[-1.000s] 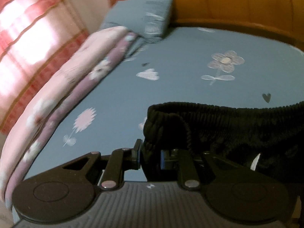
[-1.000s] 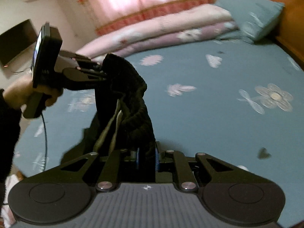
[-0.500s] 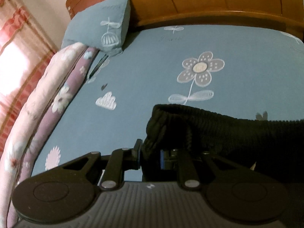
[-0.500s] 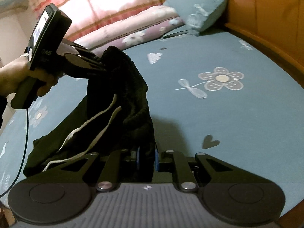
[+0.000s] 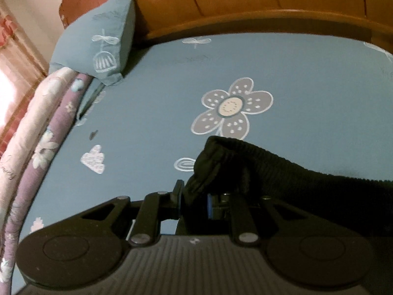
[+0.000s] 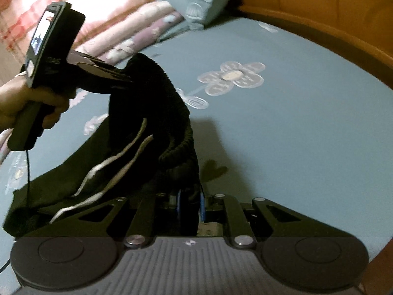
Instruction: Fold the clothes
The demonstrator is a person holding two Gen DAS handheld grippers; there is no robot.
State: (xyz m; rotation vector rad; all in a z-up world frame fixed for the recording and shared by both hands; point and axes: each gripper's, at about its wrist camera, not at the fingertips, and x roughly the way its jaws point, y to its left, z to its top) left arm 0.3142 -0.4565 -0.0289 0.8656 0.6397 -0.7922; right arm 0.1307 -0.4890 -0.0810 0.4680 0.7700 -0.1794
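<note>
Two claws, left claw (image 5: 194,200), right claw (image 6: 189,204), each clenched on one black garment (image 6: 157,113).

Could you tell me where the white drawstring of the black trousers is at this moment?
In the right wrist view, the drawstring dangles at lower left from the black trousers, below the left gripper and above the blue bedsheet.

Each camera rides close behind its own claw, tilted down over the bed (image 5: 307,78). The left view faces the headboard (image 5: 245,2); the right looks across at the left claw (image 6: 127,78) (side on). Both share the printed flower (image 5: 232,107) and the pillow (image 6: 199,2).
</note>
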